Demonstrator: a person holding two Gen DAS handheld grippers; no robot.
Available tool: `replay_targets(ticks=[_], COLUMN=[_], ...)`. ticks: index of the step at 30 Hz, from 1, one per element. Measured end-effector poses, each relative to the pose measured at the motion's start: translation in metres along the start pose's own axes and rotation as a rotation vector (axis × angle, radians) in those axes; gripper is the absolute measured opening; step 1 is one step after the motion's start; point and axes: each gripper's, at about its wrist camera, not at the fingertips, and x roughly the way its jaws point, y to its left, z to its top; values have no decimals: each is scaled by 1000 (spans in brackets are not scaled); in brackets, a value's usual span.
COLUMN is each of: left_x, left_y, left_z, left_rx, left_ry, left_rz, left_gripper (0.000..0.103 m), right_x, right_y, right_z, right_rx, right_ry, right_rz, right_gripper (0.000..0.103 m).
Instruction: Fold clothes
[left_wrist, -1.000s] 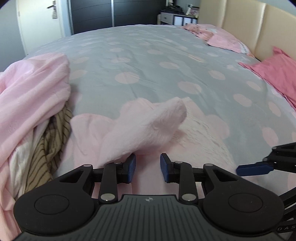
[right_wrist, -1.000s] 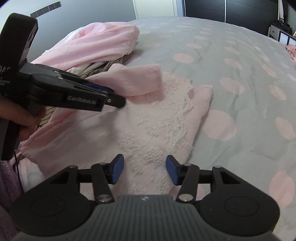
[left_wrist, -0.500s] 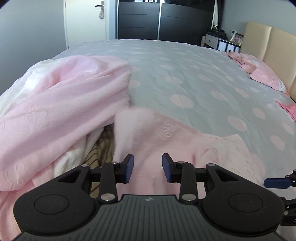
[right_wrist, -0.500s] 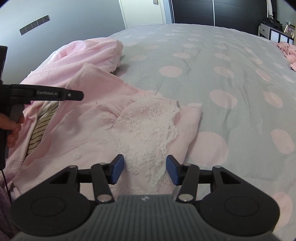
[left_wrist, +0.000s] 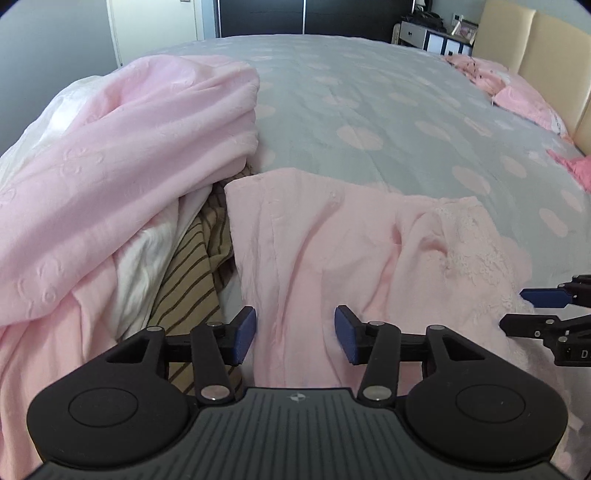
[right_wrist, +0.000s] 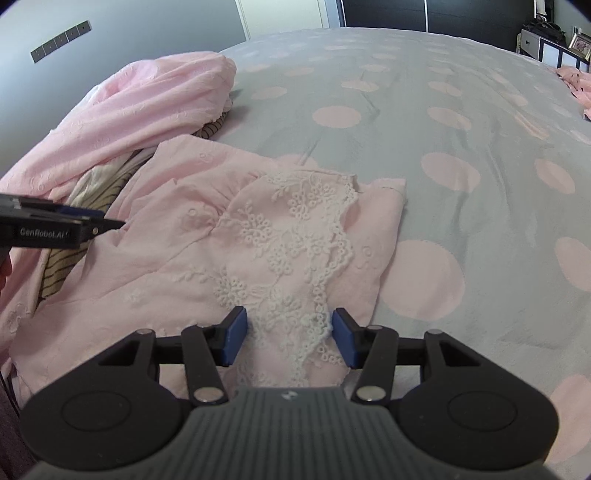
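A pale pink garment with a white lace panel lies spread on the bed; it also shows in the left wrist view. My left gripper is open and empty, just above the garment's left part. My right gripper is open and empty over the lace panel's near end. The left gripper shows from the side in the right wrist view, and the right gripper's blue fingertips show at the right edge of the left wrist view.
A pile of clothes lies to the left: a big pink fleece, a white item and a brown striped item. The grey duvet with pink dots stretches beyond. Pink pillows and a beige headboard are far right.
The sleeve that the left gripper held folded over has been let go and the garment now lies flat. The left gripper has pulled back to the left and opened wider.
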Motion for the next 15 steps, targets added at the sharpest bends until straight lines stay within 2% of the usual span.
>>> replay_targets(ticks=[2,8,15], left_x=[-10,-39,-73], left_y=[1,-3,11], left_z=[-2,-18,-43], left_rx=[-15,5,-80], left_ry=[-19,-23,-35], left_rz=[-20,-92,-128], left_gripper=[51,51,51], right_x=[-4,-24,-61], right_y=[-2,-5,10], right_z=[0,-6,-23], right_rx=[21,60,6], right_ry=[-5,-23,-56], right_rz=[4,7,22], right_gripper=[55,55,56])
